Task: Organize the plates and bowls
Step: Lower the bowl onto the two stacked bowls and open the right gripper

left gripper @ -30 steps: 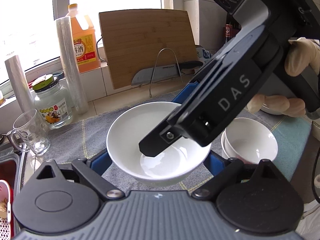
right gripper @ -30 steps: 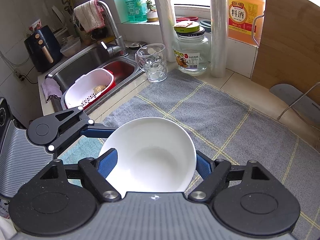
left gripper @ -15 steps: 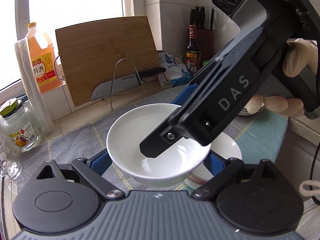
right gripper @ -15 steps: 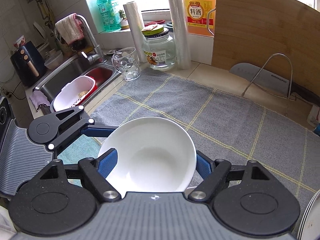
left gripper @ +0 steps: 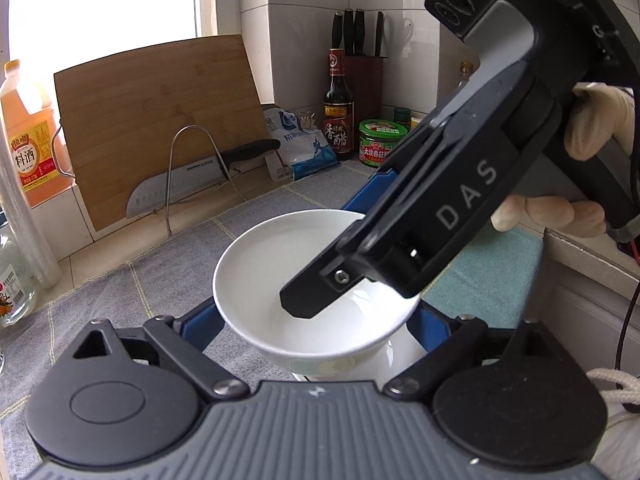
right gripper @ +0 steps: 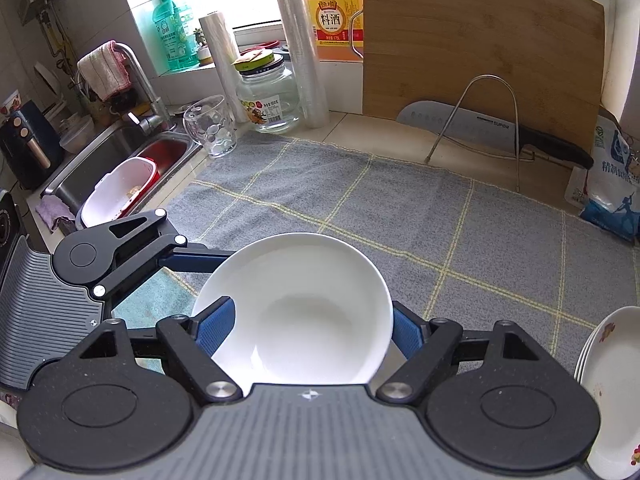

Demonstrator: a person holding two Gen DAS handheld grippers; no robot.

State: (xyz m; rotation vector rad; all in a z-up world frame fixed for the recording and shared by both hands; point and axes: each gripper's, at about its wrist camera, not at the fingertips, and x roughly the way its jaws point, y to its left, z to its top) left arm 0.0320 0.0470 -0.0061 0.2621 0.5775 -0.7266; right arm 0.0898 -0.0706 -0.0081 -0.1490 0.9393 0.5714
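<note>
Gray mat (right gripper: 400, 216) bare beyond bowl (right gripper: 296, 308)

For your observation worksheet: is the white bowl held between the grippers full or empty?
Empty. The white bowl shows a bare, glossy inside down to its bottom in both wrist views, with no food or liquid visible.

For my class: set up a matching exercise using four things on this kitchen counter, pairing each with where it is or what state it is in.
Things:
1. white bowl
2. kitchen knife
3. cutting board
4. glass mug

Places or states:
A. leaning upright against the wall
B. standing empty beside the sink
C. held between blue fingers
D. lying at the foot of the board

Pairs: 1-C, 2-D, 3-A, 4-B
</note>
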